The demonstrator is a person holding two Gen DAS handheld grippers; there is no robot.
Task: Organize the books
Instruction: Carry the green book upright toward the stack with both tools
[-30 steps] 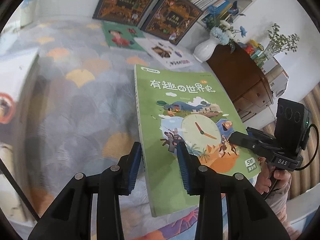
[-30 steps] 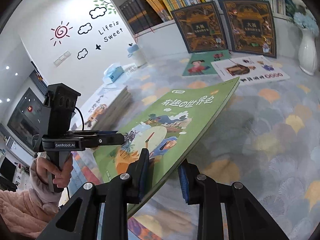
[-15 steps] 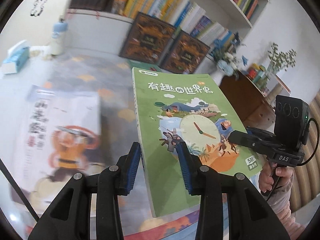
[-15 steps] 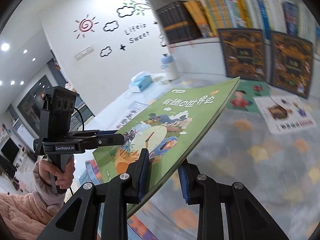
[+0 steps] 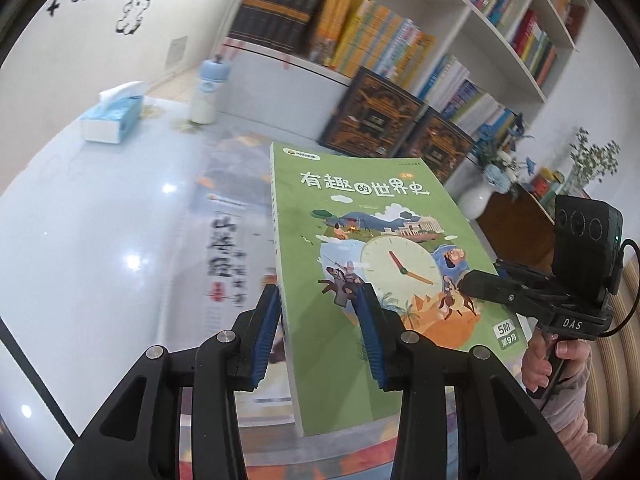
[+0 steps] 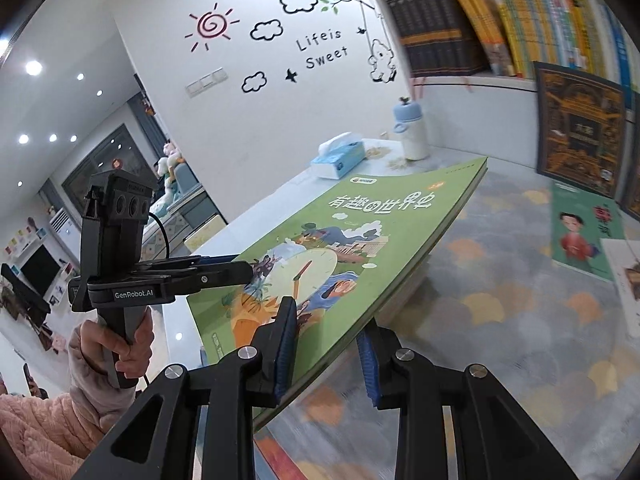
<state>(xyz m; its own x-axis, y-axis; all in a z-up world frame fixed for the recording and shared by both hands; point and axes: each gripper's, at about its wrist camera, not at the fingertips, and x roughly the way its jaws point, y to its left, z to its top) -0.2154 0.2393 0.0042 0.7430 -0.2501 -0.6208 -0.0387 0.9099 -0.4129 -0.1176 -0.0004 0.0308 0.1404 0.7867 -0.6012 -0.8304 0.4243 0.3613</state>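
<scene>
The thin green paperback with a clock illustration on its cover [image 5: 372, 280] is off the table, carried flat and slightly tilted between the two tools: the left gripper [image 5: 320, 340] grips its spine-side edge, blue pads on either face, and the right gripper [image 6: 326, 352] grips the opposite long edge the same way. Below and just left of it in the left wrist view lies a white-covered book with black brush lettering [image 5: 224, 264], which looks like the top of a stack and, I judge, the landing spot. To do this well, keep both grips firm and level so the floppy cover does not sag or twist, square the green book's corners over the white book, lower it until it rests fully, and only then let go, one tool at a time. Compared with a second ago, the book sits in the same place between both sets of fingers, but the whole pair has swung left: the patterned grey tablecloth [image 6: 520, 300] and the flat picture book with a red-robed figure [image 6: 580, 236] have left the left camera's view, replaced by the white book, a blue tissue box [image 5: 112, 118] and a pale blue-capped bottle [image 5: 208, 92].
</scene>
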